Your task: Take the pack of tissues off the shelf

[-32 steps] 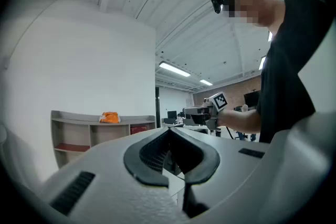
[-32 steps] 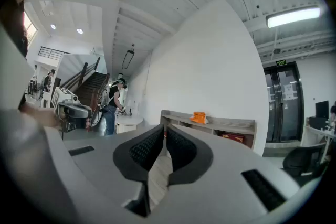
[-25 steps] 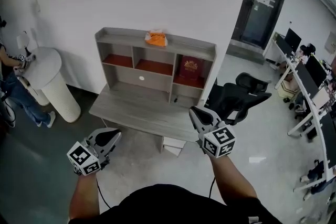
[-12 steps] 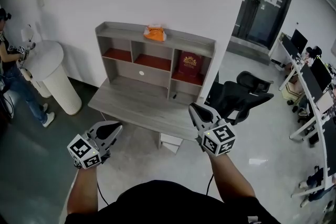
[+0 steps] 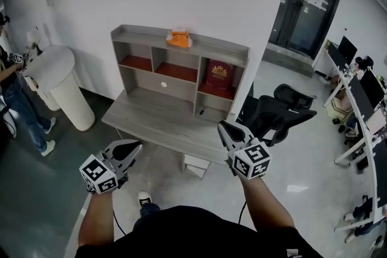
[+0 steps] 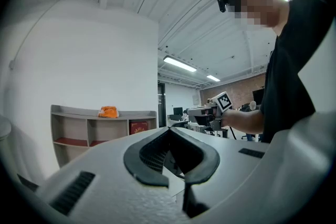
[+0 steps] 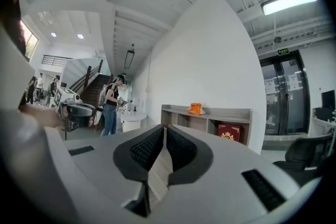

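The orange pack of tissues (image 5: pixel 179 38) lies on the top board of a grey shelf unit (image 5: pixel 145 37) that stands on a grey desk (image 5: pixel 158 124) against the white wall. Both grippers hover in front of the desk, well short of the shelf. My left gripper (image 5: pixel 133 145) is low at the left, shut and empty. My right gripper (image 5: pixel 222 126) is over the desk's front right edge, also shut and empty. The pack (image 6: pixel 108 112) shows far off in the left gripper view, beyond the closed left gripper (image 6: pixel 169 129). In the right gripper view the pack (image 7: pixel 196 108) lies beyond the closed right gripper (image 7: pixel 164 127).
A red box (image 5: pixel 219 77) stands in the shelf's right compartment. A black office chair (image 5: pixel 275 113) sits right of the desk. A white round pedestal (image 5: pixel 57 78) and a person (image 5: pixel 12 90) are at the left. Desks with monitors (image 5: pixel 360 93) line the far right.
The view has shifted a little nearer the desk and my shoe now shows at the bottom. The person at the left has stepped sideways. Both grippers stay shut and roughly where they were.
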A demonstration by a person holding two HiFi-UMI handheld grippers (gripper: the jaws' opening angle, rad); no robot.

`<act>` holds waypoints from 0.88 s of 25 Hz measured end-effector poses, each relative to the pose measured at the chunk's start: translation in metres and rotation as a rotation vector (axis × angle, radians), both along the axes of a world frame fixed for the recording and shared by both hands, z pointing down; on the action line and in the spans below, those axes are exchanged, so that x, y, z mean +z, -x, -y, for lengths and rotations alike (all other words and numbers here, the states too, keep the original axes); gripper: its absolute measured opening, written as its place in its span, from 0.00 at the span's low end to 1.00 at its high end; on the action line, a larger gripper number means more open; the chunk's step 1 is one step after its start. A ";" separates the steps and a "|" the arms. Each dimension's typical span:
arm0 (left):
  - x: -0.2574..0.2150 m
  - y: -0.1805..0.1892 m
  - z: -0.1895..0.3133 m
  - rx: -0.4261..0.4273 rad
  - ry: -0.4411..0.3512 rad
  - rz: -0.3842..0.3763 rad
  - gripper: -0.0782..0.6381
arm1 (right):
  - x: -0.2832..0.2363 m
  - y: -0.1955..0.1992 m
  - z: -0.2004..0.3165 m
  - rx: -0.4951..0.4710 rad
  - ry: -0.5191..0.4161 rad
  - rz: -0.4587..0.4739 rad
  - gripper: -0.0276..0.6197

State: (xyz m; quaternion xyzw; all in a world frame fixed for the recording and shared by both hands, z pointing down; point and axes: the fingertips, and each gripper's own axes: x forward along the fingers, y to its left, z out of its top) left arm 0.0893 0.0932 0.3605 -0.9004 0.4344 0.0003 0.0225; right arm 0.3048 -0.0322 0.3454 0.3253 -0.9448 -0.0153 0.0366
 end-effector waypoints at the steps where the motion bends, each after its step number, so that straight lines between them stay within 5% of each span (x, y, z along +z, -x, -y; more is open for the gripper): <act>1: 0.001 0.001 0.002 0.002 0.001 0.000 0.13 | 0.001 0.001 0.001 0.000 0.004 -0.004 0.08; 15: 0.028 0.072 0.078 0.042 0.046 -0.041 0.13 | 0.014 0.067 0.066 0.041 0.030 -0.034 0.08; 22: 0.031 0.142 0.152 0.095 0.050 -0.040 0.13 | 0.017 0.127 0.130 0.115 0.055 -0.028 0.08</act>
